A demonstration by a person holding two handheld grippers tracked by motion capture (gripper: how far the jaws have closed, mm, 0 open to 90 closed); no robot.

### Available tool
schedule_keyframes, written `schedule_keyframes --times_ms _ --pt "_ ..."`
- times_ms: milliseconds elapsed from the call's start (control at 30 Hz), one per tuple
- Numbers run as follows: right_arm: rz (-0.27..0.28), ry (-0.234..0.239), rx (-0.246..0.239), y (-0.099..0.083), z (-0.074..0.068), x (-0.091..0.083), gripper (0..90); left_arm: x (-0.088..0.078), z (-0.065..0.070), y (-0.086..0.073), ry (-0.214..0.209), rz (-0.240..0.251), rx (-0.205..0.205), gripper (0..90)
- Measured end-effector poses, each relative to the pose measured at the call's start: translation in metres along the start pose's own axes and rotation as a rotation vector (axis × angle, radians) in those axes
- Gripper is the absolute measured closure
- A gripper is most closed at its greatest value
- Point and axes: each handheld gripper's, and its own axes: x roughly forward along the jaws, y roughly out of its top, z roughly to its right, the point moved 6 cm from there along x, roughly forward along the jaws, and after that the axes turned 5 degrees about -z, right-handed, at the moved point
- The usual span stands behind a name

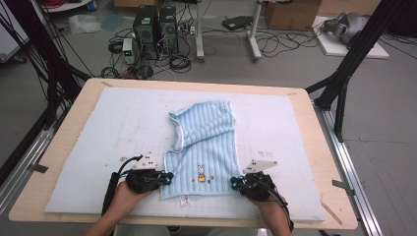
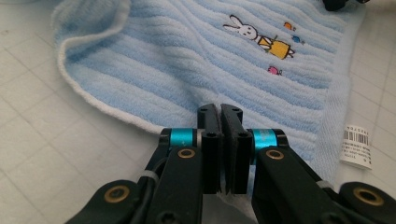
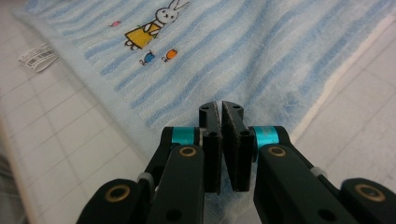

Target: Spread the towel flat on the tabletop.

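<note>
On gridded foam (image 1: 98, 147), ribbed terry towel (image 1: 206, 132)

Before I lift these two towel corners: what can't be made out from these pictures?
- Left gripper: jaws together at the towel edge; they hide the cloth between the pads.
- Right gripper: same, at the other near corner.
- Label: print too small to read.
- High view: the folded-over upper flap hides the towel layer and foam mat beneath.
</note>
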Motion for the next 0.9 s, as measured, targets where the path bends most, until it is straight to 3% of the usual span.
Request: schedule_keyframes --times_ms 300,400,433,467,533,633,767,900 --pt "-0.035 0.118 -0.013 -0.014 -0.017 -0.010 86.3 -0.013 0.022 -0.013 -0.068 -0.046 0.053 86.5" --pt "-0.034 0.140 -0.025 -0.015 -0.019 -0.011 83.6 -0.018 0.024 -0.010 -0.090 -0.008 0.036 83.8" --pt "-0.020 0.142 -0.012 -0.013 -0.019 -0.012 81.6 -0.020 0.022 -0.007 -0.076 0.014 0.026 80.9" --pt "0.008 0.143 0.001 -0.009 -0.018 -0.012 79.5 -0.021 0.019 -0.003 -0.055 0.039 0.005 72.2" --pt "0.061 0.132 0.019 0.000 -0.016 -0.013 73.6 -0.023 0.010 0.006 -0.004 0.099 -0.046 60.8" --pt "0.105 0.078 0.026 0.013 -0.014 -0.009 65.8 -0.023 -0.003 0.012 0.055 0.119 -0.061 55.4" --pt "0.114 -0.016 0.023 0.031 -0.008 0.006 56.7 -0.017 -0.020 0.016 0.096 0.130 -0.095 52.5" --pt "0.070 -0.041 0.005 0.040 -0.007 0.027 56.6 -0.015 -0.028 0.017 0.111 0.129 -0.113 52.2"
